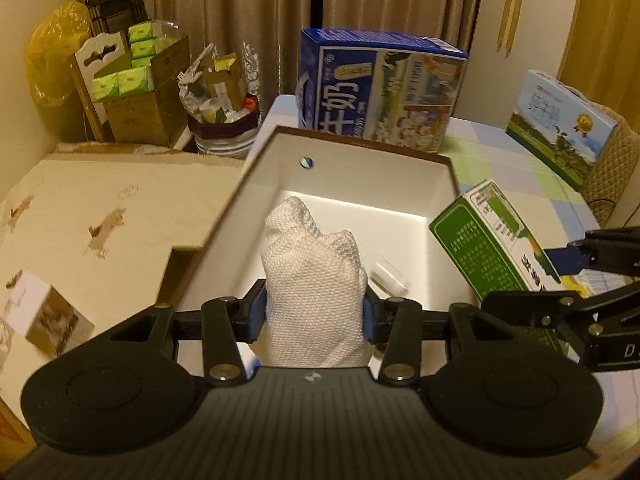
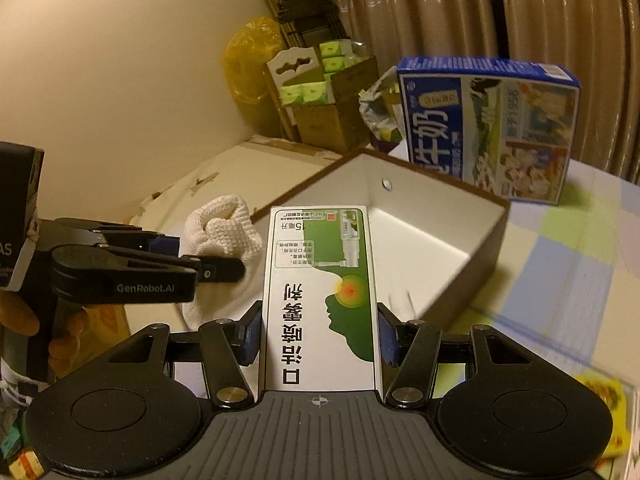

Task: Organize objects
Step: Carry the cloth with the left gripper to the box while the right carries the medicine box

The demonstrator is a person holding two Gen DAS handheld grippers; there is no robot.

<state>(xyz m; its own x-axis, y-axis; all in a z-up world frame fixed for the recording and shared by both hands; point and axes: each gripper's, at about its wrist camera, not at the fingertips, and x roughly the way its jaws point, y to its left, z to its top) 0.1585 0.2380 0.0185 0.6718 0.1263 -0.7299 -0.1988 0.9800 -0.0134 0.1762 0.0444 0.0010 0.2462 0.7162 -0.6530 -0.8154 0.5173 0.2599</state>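
The worktop (image 1: 520,172) is covered by a cloth checked in pale blue, green and white, and beside it a cream bed cover (image 1: 100,208) with small brown motifs is seen. On the worktop an open storage box (image 1: 348,148) with a brown rim and white inner walls is set, a small round hole being cut in its far wall. Behind the box a large blue milk carton (image 1: 380,88) is stood on the cloth, and a second, lighter milk carton (image 1: 560,120) is placed well apart to the right. In the corner a cardboard box of green packets (image 1: 132,80) and a full waste bin (image 1: 224,120) are visible on the floor.

A white knitted cloth bundle (image 1: 316,276) is clamped between the blue pads of the left hand-held gripper (image 1: 316,312) and is held above the near end of the storage box. A green and white medicine box (image 2: 320,296) is gripped at its sides by the right hand-held gripper (image 2: 320,334) and is held beside the storage box, near its right front corner. On the floor of the storage box a small white object (image 1: 390,276) is lain just right of the bundle; what it is cannot be told.
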